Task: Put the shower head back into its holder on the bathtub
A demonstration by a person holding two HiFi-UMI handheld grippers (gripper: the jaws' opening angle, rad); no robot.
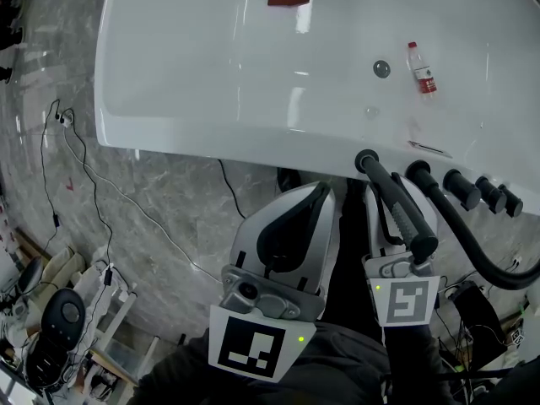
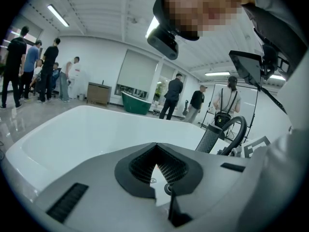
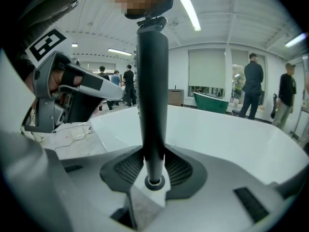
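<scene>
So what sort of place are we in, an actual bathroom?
Probably not; it looks like an open showroom or test hall. The white bathtub stands on a stone-look floor with loose cables, a green tub sits beyond, and several people stand about under strip lights.

Long ceiling strips (image 2: 58, 16) light the room evenly and brightly, so shadows are soft. From my head the picture is cooler and darkens toward its corners, and the white bathtub (image 1: 211, 66) carries pale streaks of glare on its inner wall. Both tongs views bulge like a fisheye, black at the corners, with lines bent near the rim. My left tongs (image 2: 157, 164) and right tongs (image 3: 153, 177) are blurred up close, and the shower head (image 3: 152, 81) reads nearly black against the bright room.
</scene>
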